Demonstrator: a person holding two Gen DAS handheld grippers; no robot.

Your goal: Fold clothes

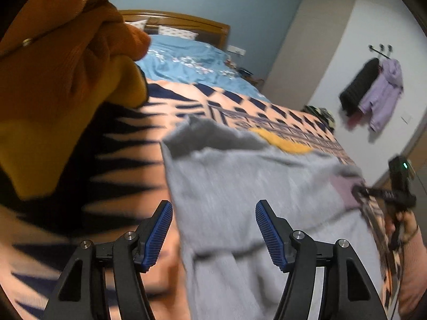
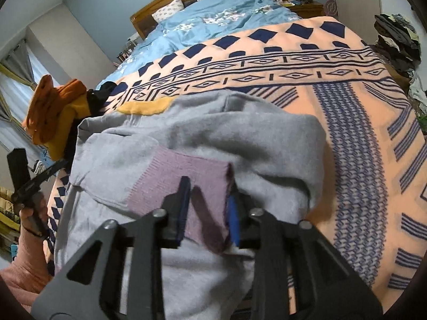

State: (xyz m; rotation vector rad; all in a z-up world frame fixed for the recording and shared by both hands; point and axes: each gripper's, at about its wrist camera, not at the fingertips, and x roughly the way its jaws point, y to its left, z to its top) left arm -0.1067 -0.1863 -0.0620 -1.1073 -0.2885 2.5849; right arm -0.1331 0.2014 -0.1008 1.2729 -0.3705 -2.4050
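A grey sweater (image 1: 240, 186) lies spread on the patterned blanket and shows in the right wrist view too (image 2: 192, 138). It has a mauve ribbed cuff (image 2: 186, 181). My right gripper (image 2: 206, 208) is shut on that cuff; it appears in the left wrist view at the right edge (image 1: 360, 190). My left gripper (image 1: 213, 229) is open and empty, hovering above the sweater's near left edge. It appears in the right wrist view at the far left (image 2: 34, 184).
A pile of orange and mustard clothes (image 1: 61, 66) sits close on the left. The peach and navy blanket (image 2: 347, 112) covers the bed, with a blue duvet (image 2: 213, 18) beyond. Jackets (image 1: 373, 90) hang on the wall. A dark clothes heap (image 2: 397, 42) is at the right.
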